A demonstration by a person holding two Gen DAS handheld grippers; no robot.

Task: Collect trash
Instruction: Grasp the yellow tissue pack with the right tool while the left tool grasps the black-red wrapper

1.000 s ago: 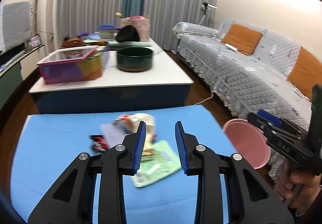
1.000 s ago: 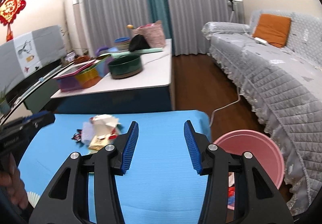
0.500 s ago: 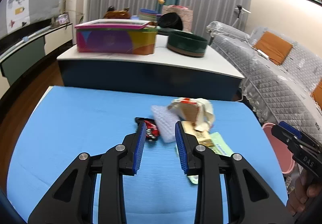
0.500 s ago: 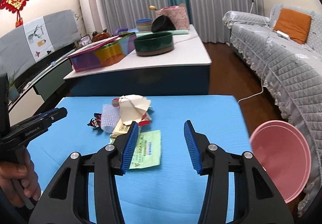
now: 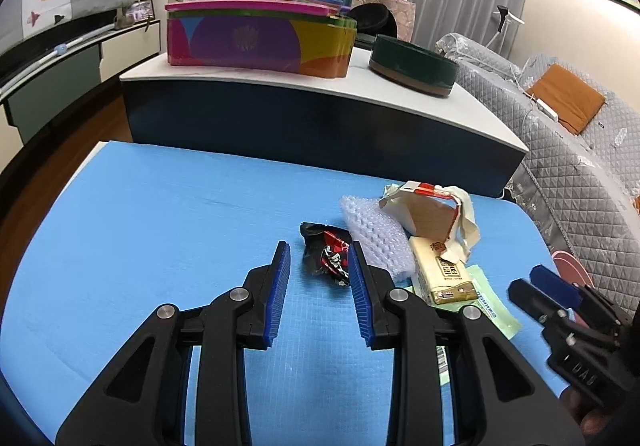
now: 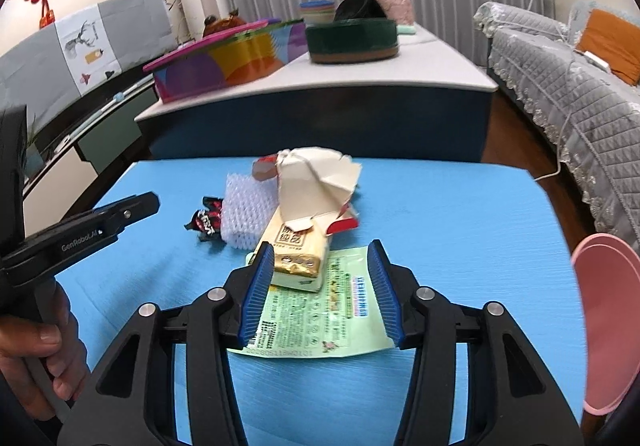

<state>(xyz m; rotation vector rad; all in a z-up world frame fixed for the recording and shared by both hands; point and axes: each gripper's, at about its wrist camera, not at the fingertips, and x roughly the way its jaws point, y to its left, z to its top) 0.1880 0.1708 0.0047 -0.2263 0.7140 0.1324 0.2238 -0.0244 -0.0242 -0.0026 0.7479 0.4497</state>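
Note:
A heap of trash lies on the blue table (image 5: 160, 213): a black and red wrapper (image 5: 326, 254), a white bubble-wrap piece (image 5: 376, 238), a torn cardboard box (image 5: 432, 209), a yellow packet (image 5: 442, 272) and a green flat wrapper (image 6: 320, 310). My left gripper (image 5: 320, 266) is open, its tips just short of the black and red wrapper (image 6: 206, 221). My right gripper (image 6: 322, 270) is open above the green wrapper, its tips either side of the yellow packet (image 6: 298, 254). Neither holds anything.
A pink bin (image 6: 604, 326) stands off the table's right edge. Behind the blue table is a white-topped counter (image 5: 280, 79) with a colourful box (image 5: 256, 37) and a dark green bowl (image 5: 412, 59). A grey sofa (image 5: 580, 149) runs along the right.
Both grippers have moved closer to the trash heap. The left one has come up to the black and red wrapper; the right one has dropped over the green wrapper and yellow packet.

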